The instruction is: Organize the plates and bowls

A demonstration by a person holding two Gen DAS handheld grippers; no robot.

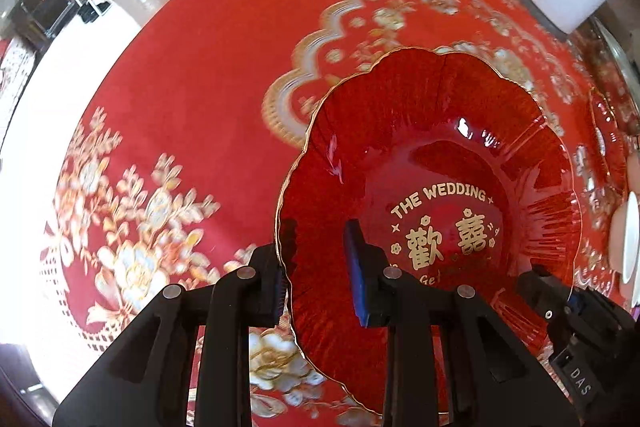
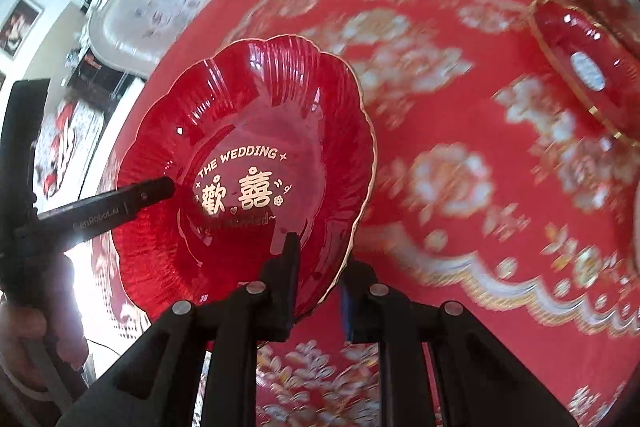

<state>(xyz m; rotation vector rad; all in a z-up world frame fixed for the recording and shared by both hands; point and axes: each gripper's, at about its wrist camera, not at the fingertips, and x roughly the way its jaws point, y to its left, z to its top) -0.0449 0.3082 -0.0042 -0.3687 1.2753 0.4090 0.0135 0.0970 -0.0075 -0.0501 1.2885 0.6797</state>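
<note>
Both my grippers, left and right, clamp plate rim between jaws. Keep level; lower gently.

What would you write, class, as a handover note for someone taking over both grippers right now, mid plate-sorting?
Left gripper: straddles the near-left rim of the red wedding plate, one finger inside, one outside.
Right gripper: straddles the same plate's opposite rim.
Whether either clamps tight or the plate is lifted off the red tablecloth, I cannot tell.
A second red dish sits further right; white dishes at the edge.
Done: plate gripped on both sides. Left: place it, then sort the rest.
</note>
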